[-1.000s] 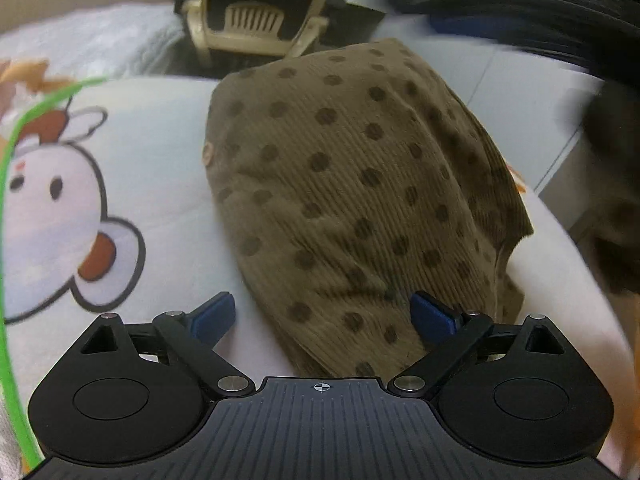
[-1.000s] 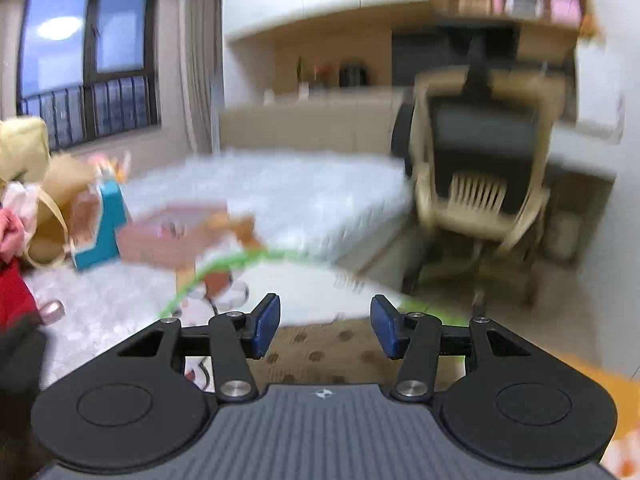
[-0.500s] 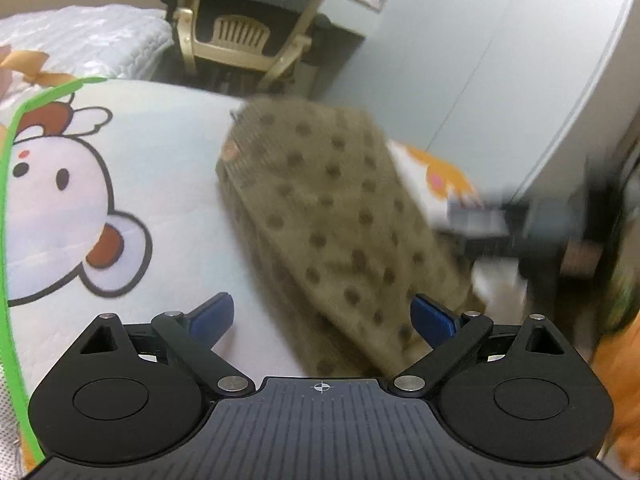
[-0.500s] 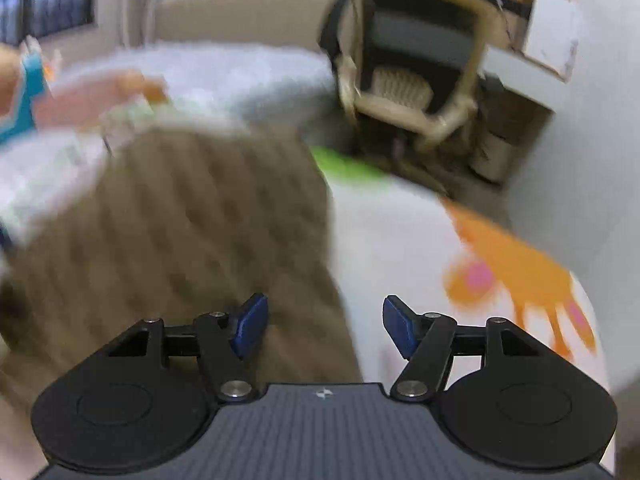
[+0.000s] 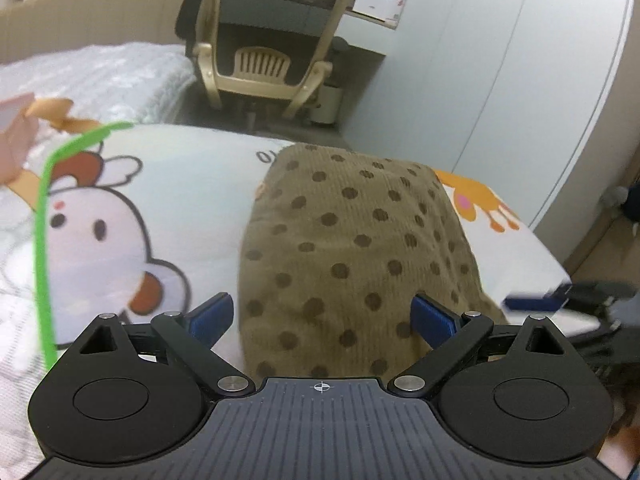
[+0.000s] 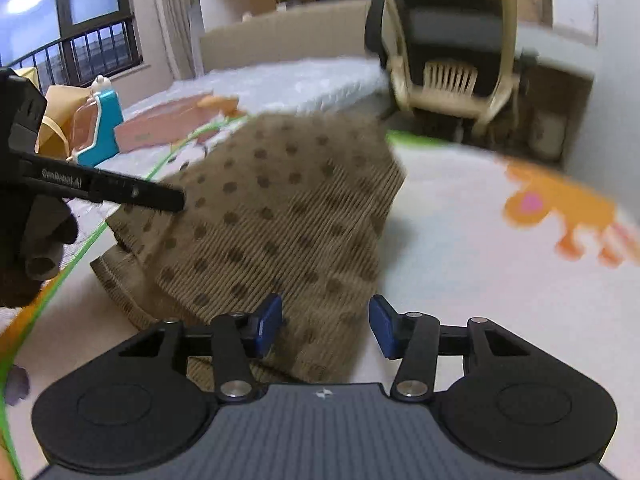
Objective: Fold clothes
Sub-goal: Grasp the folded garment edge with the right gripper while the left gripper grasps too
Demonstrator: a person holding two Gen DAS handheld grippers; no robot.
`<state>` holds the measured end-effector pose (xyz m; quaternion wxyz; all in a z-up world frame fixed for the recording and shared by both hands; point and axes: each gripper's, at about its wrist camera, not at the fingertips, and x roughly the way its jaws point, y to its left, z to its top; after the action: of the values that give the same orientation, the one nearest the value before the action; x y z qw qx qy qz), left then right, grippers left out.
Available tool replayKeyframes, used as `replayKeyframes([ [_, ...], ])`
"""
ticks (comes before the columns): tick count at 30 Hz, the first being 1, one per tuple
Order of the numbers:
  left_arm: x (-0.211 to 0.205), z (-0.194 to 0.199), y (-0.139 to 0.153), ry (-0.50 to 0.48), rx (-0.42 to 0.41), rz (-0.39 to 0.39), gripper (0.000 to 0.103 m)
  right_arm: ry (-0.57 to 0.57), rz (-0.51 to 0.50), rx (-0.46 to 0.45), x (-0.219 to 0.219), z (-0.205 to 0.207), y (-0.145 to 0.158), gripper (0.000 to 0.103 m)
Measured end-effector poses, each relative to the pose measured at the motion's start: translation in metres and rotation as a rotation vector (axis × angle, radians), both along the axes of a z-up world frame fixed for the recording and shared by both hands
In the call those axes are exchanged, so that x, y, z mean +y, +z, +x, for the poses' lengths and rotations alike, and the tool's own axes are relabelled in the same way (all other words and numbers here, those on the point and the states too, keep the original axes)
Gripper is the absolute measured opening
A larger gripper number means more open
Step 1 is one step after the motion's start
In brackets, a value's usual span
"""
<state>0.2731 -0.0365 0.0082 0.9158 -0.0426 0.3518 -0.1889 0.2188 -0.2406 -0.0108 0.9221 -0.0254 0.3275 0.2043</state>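
Observation:
A brown corduroy garment with dark dots [image 5: 352, 248] lies folded on a white cartoon-print bed cover [image 5: 192, 184]. My left gripper [image 5: 322, 318] hovers open over its near end, blue pads either side of the cloth, nothing pinched. In the right wrist view the same garment [image 6: 280, 216] spreads ahead, and my right gripper [image 6: 325, 324] is open above its near right edge. The left gripper [image 6: 120, 192] shows there as a black bar at the garment's left side. The right gripper's blue tip [image 5: 536, 300] appears blurred at the far right of the left wrist view.
A beige and black office chair [image 5: 272, 40] stands beyond the bed's far edge. White wardrobe doors [image 5: 500, 60] are at the right. A teal and yellow pile of things [image 6: 84, 120] sits at the left on the bed. A window with railing [image 6: 68, 24] is behind.
The garment was dropped flat onto the bed. Both grippers pulled back toward its near end and stayed open; the right one swung down from facing the room.

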Motion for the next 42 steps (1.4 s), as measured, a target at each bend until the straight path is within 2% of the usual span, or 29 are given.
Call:
replayKeyframes([
  [3, -0.001, -0.016, 0.001, -0.039, -0.031, 0.061, 0.098, 0.003, -0.064, -0.111, 0.002, -0.021, 0.017, 0.048],
  [6, 0.006, -0.034, -0.003, -0.045, -0.047, 0.088, 0.098, 0.098, -0.089, -0.138, 0.020, -0.039, 0.022, 0.048],
  [11, 0.037, -0.043, -0.012, 0.029, 0.055, -0.077, 0.094, 0.232, -0.238, -0.173, 0.071, -0.053, -0.006, 0.048],
  [12, 0.041, -0.040, -0.014, 0.046, 0.074, -0.101, 0.085, 0.237, -0.261, -0.188, 0.077, -0.053, -0.009, 0.047],
  [13, 0.045, -0.038, -0.016, 0.064, 0.093, -0.124, 0.074, 0.238, -0.280, -0.204, 0.082, -0.053, -0.012, 0.042],
  [14, 0.048, -0.035, -0.017, 0.069, 0.100, -0.142, 0.070, 0.236, -0.291, -0.223, 0.086, -0.053, -0.011, 0.037],
  [15, 0.050, -0.032, -0.018, 0.074, 0.106, -0.159, 0.061, 0.231, -0.293, -0.237, 0.087, -0.052, -0.008, 0.029],
  [16, 0.052, -0.029, -0.019, 0.079, 0.112, -0.176, 0.045, 0.223, -0.287, -0.245, 0.086, -0.051, -0.004, 0.019],
  [18, 0.053, -0.029, -0.014, 0.072, 0.094, -0.192, 0.027, 0.197, -0.266, -0.258, 0.084, -0.049, 0.005, 0.008],
  [21, 0.056, -0.035, -0.002, 0.070, 0.052, -0.210, 0.013, 0.182, -0.217, -0.241, 0.077, -0.052, 0.014, 0.007],
  [23, 0.061, -0.042, 0.002, 0.081, 0.033, -0.195, 0.013, 0.184, -0.185, -0.214, 0.075, -0.054, 0.016, 0.007],
  [26, 0.067, -0.047, -0.010, 0.121, 0.066, -0.103, 0.013, 0.213, -0.138, -0.141, 0.075, -0.059, 0.008, 0.007],
  [28, 0.072, -0.049, -0.021, 0.140, 0.103, -0.080, 0.015, 0.222, -0.149, -0.133, 0.076, -0.064, 0.002, 0.007],
  [29, 0.076, -0.050, -0.023, 0.134, 0.117, -0.106, 0.017, 0.218, -0.163, -0.147, 0.076, -0.067, 0.001, 0.007],
  [31, 0.085, -0.054, -0.023, 0.116, 0.130, -0.194, 0.042, 0.189, -0.226, -0.217, 0.074, -0.074, 0.003, 0.012],
  [33, 0.092, -0.055, -0.020, 0.107, 0.120, -0.281, 0.054, 0.160, -0.329, -0.294, 0.075, -0.079, 0.003, 0.015],
  [35, 0.097, -0.054, -0.020, 0.097, 0.123, -0.370, 0.057, 0.140, -0.413, -0.321, 0.074, -0.080, -0.002, 0.016],
  [37, 0.099, -0.051, -0.023, 0.094, 0.142, -0.471, 0.069, 0.130, -0.440, -0.304, 0.072, -0.077, -0.008, 0.016],
  [42, 0.090, -0.043, -0.026, 0.072, 0.159, -0.526, 0.072, 0.138, -0.498, -0.308, 0.078, -0.073, -0.022, 0.016],
])
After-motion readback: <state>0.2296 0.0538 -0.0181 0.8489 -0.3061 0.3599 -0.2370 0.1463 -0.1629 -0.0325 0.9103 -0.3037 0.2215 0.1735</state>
